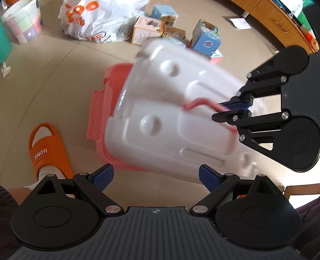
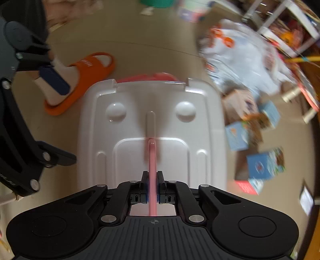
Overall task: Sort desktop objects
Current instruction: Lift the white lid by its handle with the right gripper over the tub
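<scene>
Left gripper (image 1: 156, 176): fingers spread wide, nothing between them, positioned just under the white storage box (image 1: 176, 118). Orange slipper (image 1: 48, 150) on a socked foot, on the tiled floor (image 1: 60, 84) at left. White storage box: held in the air above the floor, tipped, ribbed underside toward both cameras, pink lid (image 1: 104, 112) at its far end. Pink handle (image 2: 153, 170): thin strip running from the box. Right gripper (image 2: 153, 187): fingers clamped on that pink handle. Cartons (image 1: 206, 38) and a printed plastic bag (image 1: 96, 18) lie on the floor beyond.
</scene>
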`<action>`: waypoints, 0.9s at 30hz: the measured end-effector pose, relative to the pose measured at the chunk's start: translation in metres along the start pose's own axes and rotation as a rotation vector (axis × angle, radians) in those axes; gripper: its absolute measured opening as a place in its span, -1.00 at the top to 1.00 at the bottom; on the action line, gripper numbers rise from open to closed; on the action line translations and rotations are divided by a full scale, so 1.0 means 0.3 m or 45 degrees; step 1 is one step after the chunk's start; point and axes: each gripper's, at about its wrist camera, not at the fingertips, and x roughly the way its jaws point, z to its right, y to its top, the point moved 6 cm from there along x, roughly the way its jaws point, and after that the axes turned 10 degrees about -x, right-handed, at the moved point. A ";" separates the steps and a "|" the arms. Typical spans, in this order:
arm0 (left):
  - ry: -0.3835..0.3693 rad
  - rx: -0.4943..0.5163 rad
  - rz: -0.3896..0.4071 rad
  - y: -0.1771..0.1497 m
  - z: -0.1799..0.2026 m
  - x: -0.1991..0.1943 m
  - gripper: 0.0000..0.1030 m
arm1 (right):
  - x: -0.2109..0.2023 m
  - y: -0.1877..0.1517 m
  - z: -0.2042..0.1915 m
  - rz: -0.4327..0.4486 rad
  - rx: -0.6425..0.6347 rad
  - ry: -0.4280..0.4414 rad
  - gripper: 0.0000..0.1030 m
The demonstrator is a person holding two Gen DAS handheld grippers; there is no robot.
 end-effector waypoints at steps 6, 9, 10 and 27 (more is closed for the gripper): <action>-0.004 -0.052 -0.044 0.008 -0.052 0.044 -0.83 | 0.049 0.057 0.000 -0.016 -0.109 0.035 0.91; -0.017 -0.061 -0.042 0.018 -0.054 0.051 -0.83 | 0.067 0.082 0.002 -0.005 -0.124 0.042 0.89; -0.028 -0.055 -0.035 0.022 -0.050 0.049 -0.83 | 0.068 0.083 0.002 -0.002 -0.130 0.040 0.89; -0.041 0.628 -0.011 0.039 0.141 0.113 -0.37 | -0.002 -0.167 0.065 0.068 0.193 0.052 0.35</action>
